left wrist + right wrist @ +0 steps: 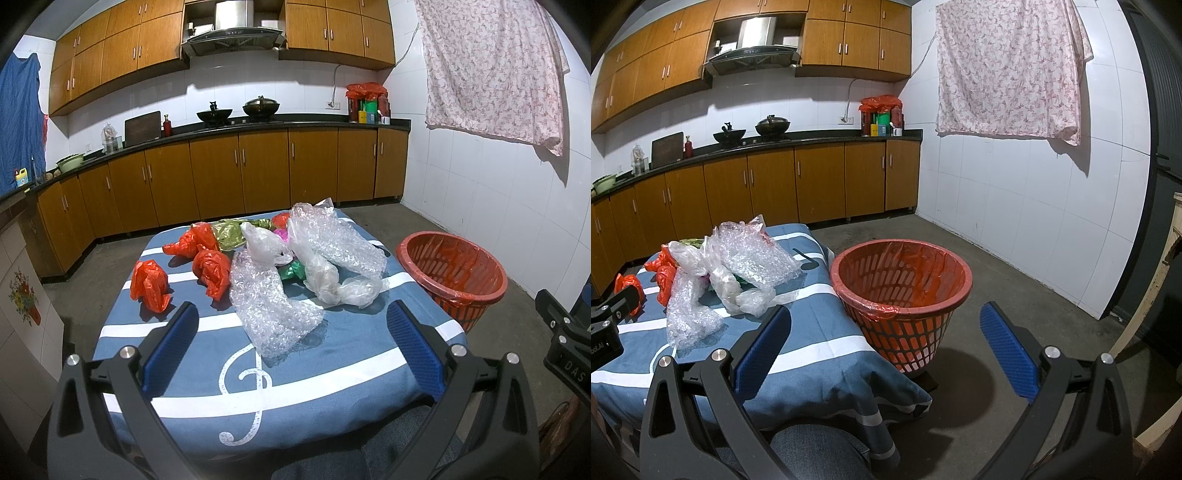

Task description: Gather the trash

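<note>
In a kitchen, 2 hand-held grippers hover with jaws spread wide and nothing between them. The left gripper (291, 325) faces a table (332, 373) draped in a blue-and-white cloth, where bubble wrap (271, 306), clear bags (332, 280) and crumpled red bags (149, 286) lie heaped. The right gripper (884, 328) points toward a red basket (901, 295) lined with a red bag, standing on the floor just beside the table.

Wooden kitchen cabinets (236, 173), range hood (232, 35), two woks (236, 110) on the stove, floral cloth (1008, 70) on the tiled wall.
</note>
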Available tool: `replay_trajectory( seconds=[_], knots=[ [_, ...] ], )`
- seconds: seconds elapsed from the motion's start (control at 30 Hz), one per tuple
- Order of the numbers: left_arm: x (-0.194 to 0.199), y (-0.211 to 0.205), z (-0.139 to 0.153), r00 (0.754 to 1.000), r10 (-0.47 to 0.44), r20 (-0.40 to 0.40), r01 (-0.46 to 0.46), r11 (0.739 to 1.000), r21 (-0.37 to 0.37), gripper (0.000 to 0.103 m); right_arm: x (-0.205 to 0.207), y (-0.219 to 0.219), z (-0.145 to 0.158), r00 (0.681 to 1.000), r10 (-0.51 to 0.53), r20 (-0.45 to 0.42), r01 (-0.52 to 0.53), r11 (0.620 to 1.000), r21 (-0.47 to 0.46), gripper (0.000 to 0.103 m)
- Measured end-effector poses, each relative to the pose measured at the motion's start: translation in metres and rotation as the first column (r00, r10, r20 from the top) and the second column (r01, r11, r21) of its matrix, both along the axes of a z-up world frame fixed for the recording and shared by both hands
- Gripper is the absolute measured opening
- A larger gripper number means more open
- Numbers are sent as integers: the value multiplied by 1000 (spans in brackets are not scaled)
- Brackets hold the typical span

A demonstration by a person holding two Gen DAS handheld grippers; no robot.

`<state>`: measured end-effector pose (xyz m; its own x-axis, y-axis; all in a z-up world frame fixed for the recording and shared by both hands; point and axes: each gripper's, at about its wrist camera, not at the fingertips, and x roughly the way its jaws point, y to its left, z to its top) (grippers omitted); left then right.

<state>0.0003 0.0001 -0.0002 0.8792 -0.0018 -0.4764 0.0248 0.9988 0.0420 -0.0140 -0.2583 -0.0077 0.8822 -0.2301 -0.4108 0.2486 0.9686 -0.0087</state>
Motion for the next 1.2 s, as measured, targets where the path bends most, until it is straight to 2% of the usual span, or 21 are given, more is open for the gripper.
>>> replay_trajectory(
  seconds=[0.9, 1.17, 1.2],
  knots=[
    [0, 0, 0, 1000, 4, -6, -4, 1000, 0, 99, 4, 1, -1, 1000, 8, -9, -8, 1000, 0, 101],
    [1, 7, -9, 998, 56, -26, -56, 998, -2, 99, 11, 1, -7, 999, 35, -21, -35, 999, 32, 101],
    [7, 15, -18, 997, 71, -34, -71, 997, -5, 99, 13, 1, -6, 999, 38, -21, -38, 999, 33, 101]
  ],
)
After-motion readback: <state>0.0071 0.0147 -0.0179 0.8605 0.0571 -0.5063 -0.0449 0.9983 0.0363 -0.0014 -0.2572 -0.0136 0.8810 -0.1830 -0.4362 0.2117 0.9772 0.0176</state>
